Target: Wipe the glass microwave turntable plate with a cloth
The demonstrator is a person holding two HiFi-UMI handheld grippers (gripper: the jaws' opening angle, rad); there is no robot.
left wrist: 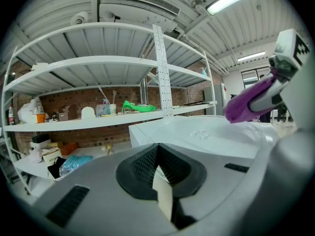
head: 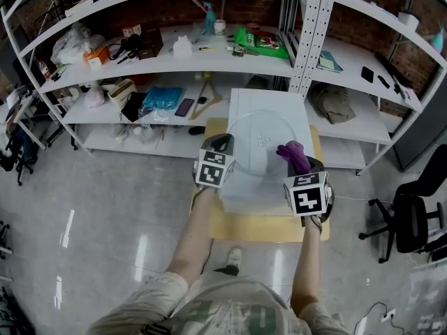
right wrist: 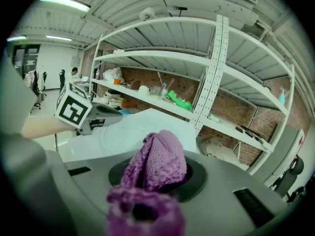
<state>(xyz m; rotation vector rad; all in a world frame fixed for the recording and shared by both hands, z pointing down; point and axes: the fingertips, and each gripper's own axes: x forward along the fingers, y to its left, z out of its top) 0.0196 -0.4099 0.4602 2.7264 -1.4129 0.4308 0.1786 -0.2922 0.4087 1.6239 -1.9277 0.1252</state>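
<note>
The glass turntable plate (head: 262, 142) lies flat on top of a white microwave (head: 241, 187). At its right edge my right hand-held gripper (head: 299, 162) is clamped on a purple cloth (head: 293, 153). At its left edge is my left hand-held gripper (head: 222, 146), jaws together and empty. The microwave stands on a wooden desk (head: 258, 229).

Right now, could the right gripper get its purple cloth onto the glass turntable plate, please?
Probably yes. The right gripper holds the purple cloth at the right rim of the glass turntable plate, nothing lies between them, and the left gripper sits at the opposite rim.
</note>
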